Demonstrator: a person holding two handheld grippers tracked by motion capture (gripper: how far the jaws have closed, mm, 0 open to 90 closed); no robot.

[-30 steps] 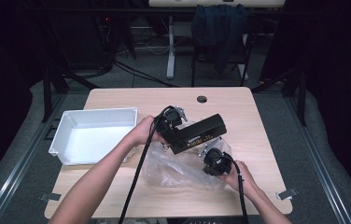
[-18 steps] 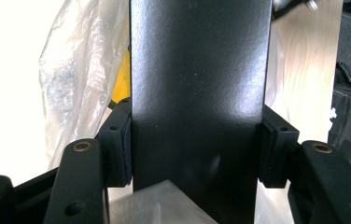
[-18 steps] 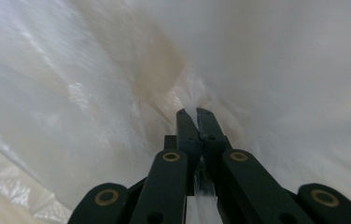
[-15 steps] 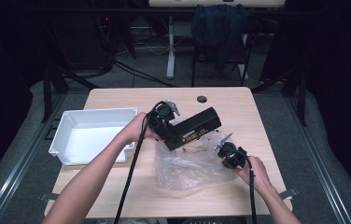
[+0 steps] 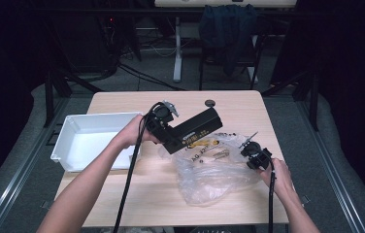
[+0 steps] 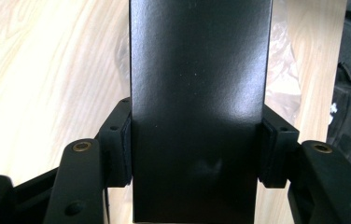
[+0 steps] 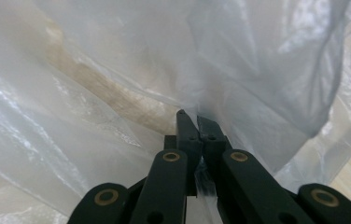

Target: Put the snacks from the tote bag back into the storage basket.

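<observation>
A long black box (image 5: 193, 129) with a yellow-lettered label is held above the table, my left gripper (image 5: 163, 127) shut on its near end. In the left gripper view both pads (image 6: 122, 142) press on the sides of the black box (image 6: 199, 107). A clear plastic bag (image 5: 214, 170) lies crumpled on the wooden table (image 5: 137, 194), with small parts inside it. My right gripper (image 5: 254, 154) is at the bag's right edge, shut on the film. In the right gripper view the plastic bag (image 7: 117, 70) is pinched between the closed fingertips (image 7: 186, 122).
A white open bin (image 5: 91, 141) sits at the table's left, beside the left hand. A small dark round disc (image 5: 210, 103) lies near the far edge. A chair with a dark jacket (image 5: 229, 29) stands behind the table.
The left gripper has drawn the black box left and slightly up, away from the bag. The right gripper has pulled the bag's edge to the right, spreading the film.
</observation>
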